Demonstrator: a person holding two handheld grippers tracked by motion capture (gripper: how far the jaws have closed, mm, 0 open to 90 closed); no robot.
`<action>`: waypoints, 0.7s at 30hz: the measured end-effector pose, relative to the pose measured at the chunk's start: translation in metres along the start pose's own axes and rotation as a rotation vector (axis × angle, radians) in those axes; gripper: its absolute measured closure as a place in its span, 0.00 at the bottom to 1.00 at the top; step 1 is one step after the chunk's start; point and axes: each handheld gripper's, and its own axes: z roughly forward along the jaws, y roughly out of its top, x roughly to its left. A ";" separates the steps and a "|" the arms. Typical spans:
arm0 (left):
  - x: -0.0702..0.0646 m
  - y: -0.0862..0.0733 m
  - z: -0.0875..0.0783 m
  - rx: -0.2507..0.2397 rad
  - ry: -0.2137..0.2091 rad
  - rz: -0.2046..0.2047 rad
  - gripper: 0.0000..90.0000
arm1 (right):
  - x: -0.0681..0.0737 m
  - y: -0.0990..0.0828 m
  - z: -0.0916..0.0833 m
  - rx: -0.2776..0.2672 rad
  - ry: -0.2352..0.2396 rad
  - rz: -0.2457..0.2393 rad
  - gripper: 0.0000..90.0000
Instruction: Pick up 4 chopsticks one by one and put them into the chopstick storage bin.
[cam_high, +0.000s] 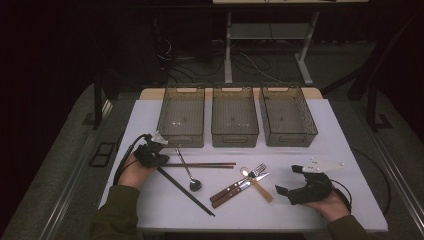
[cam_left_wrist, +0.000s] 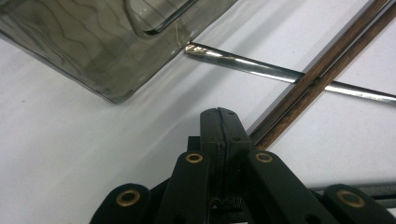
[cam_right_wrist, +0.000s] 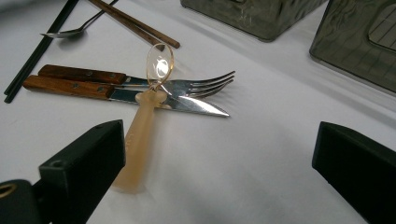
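Ahead of both tongs, three smoky translucent plastic bins stand in a row at the far side of the white worktop (cam_high: 150, 210): the left bin (cam_high: 181, 116), the middle bin (cam_high: 234, 116) and the right bin (cam_high: 287, 115). Nothing can be seen inside any of them.

The left tongs (cam_high: 159, 159) are pressed together with nothing between them, and their tips rest just beside the near ends of the pair of brown wooden chopsticks (cam_high: 200, 164), which run away from them toward the right tongs. A slim steel spoon (cam_high: 188, 172) crosses those chopsticks just past the left tongs; in the left gripper view its handle tip lies near a corner of the left bin, and its bowl is cut off there. A pair of black chopsticks (cam_high: 185, 191) slants off beneath the left hand.

The right tongs (cam_high: 295, 179) are spread wide and hold nothing. Just ahead of them, toward the left tongs, a translucent amber plastic spoon (cam_right_wrist: 142, 126) lies across a wooden-handled fork (cam_right_wrist: 140, 81) and a wooden-handled knife (cam_right_wrist: 121, 93), hiding where blade meets handle.
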 end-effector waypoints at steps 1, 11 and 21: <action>0.000 0.000 0.000 0.002 -0.003 0.003 1.00 | 0.000 0.000 0.000 -0.001 0.000 -0.001 0.03; -0.007 -0.009 -0.006 0.000 -0.031 0.007 0.99 | 0.000 0.000 0.000 -0.001 0.000 -0.003 0.03; -0.009 -0.010 -0.010 -0.041 -0.019 0.010 0.92 | 0.000 0.000 0.000 -0.001 0.000 -0.005 0.03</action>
